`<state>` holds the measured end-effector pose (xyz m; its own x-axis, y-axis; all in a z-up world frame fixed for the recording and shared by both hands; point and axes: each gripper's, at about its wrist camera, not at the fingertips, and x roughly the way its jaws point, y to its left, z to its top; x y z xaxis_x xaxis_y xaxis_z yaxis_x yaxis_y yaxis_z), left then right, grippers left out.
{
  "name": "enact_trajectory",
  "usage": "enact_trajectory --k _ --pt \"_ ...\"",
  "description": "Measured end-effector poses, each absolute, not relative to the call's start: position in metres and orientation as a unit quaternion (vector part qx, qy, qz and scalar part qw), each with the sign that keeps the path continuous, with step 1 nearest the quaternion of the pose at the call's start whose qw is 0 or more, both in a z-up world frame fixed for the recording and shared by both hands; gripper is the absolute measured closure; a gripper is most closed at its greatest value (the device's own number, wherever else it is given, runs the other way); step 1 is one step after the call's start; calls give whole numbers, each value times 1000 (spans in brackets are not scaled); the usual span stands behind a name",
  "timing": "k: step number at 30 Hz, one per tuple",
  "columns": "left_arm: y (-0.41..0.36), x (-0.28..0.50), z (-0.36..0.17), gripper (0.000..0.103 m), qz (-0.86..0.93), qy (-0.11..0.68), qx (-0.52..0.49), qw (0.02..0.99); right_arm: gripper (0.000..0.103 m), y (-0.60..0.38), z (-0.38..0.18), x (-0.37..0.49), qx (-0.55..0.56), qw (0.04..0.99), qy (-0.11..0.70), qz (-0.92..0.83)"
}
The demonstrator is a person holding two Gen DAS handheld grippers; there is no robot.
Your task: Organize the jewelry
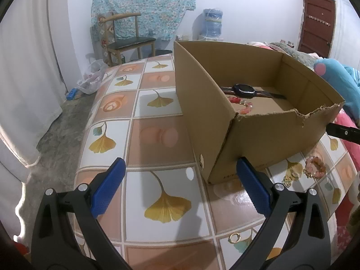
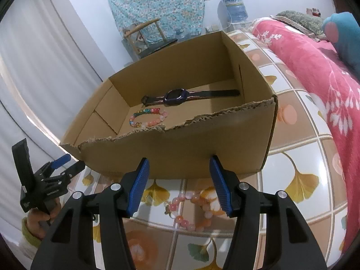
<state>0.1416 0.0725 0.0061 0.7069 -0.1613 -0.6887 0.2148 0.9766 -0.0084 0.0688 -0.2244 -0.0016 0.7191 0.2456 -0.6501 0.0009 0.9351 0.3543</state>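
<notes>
Right gripper [image 2: 178, 185]: blue pads part-way apart, nothing between them, poised above a pink bead bracelet [image 2: 191, 211] lying flat on the table [image 2: 299, 157] near its front edge, just before the cardboard box [image 2: 180, 148]. Left gripper [image 1: 180, 190]: pads wide apart, holding nothing, over bare tablecloth beside the box's left front corner. Box: open-topped, front wall torn along its rim. Inside, a dark watch [image 2: 177, 96] lies flat along the back wall, strap stretched out, long axis side to side. Before it, a multicoloured bead bracelet [image 2: 148, 118] lies flat on the box floor. A gold ring [image 1: 235, 238] lies near the table's front edge.
</notes>
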Motion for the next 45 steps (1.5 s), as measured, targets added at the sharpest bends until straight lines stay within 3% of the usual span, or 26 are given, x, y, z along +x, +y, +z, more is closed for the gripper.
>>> enact_trajectory --k 13,17,27,36,42,45 --pt "72 138 6 7 -111 374 42 920 48 -224 0 59 169 911 368 78" --pt "72 117 0 7 -132 397 41 908 42 -213 -5 37 148 906 387 94" --pt "68 74 -15 7 -152 422 59 892 41 -178 -30 -2 125 880 439 130" --pt "72 70 -23 7 -137 428 57 892 42 -183 -23 8 93 898 421 87" --pt "73 74 -26 7 -132 433 56 890 64 -178 -25 18 17 902 423 82" --pt "74 76 -27 7 -131 435 56 889 69 -170 -32 23 -44 898 429 86"
